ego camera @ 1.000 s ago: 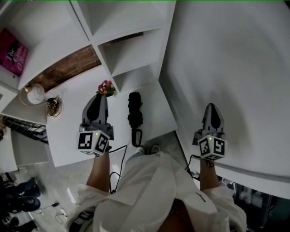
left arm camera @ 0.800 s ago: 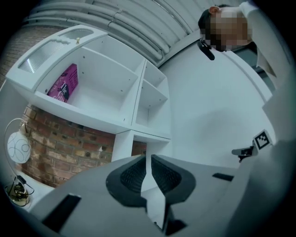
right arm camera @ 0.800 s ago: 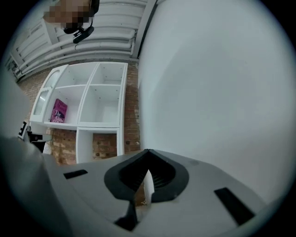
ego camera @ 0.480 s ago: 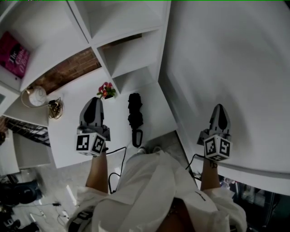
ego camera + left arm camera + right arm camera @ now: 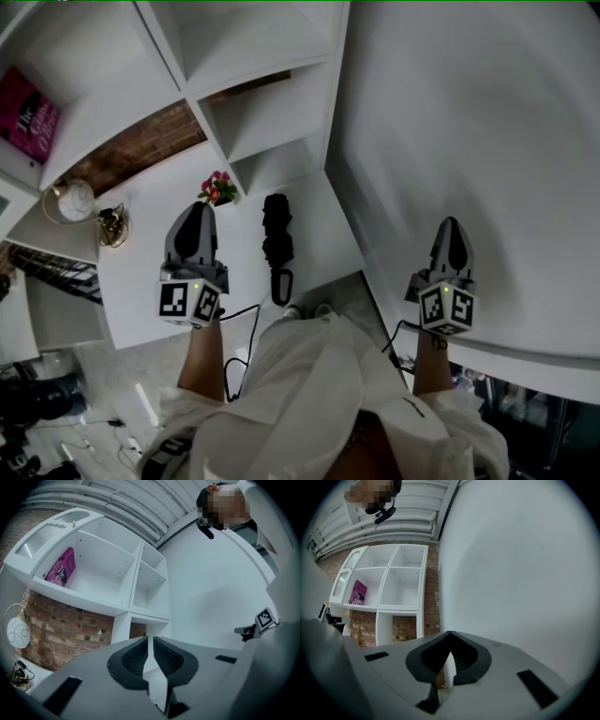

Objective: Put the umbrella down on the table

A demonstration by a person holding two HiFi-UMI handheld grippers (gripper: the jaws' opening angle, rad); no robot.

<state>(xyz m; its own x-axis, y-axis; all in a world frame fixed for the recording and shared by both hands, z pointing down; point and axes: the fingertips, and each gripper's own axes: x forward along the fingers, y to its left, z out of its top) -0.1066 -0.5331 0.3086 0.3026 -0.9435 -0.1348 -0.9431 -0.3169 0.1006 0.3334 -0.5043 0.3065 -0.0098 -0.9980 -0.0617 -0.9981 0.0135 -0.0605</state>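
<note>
A folded black umbrella point(image 5: 277, 246) lies flat on the white table point(image 5: 141, 281), its handle loop near the front edge. No gripper touches it. My left gripper point(image 5: 199, 214) hovers over the table just left of the umbrella; in the left gripper view its jaws point(image 5: 150, 640) stand together with nothing between them. My right gripper point(image 5: 454, 228) is held off to the right, past the table's edge, in front of the white wall. Its jaws point(image 5: 450, 637) meet at the tips and hold nothing.
A small pot of flowers point(image 5: 217, 186) stands at the table's back, by the white shelf unit point(image 5: 262, 112). A round lamp point(image 5: 73, 199) sits at the back left. A pink book point(image 5: 26, 111) leans in a shelf compartment. A white wall point(image 5: 469, 122) fills the right.
My right gripper has drifted a little to the right and up in the head view. The left gripper and the umbrella have stayed where they were.
</note>
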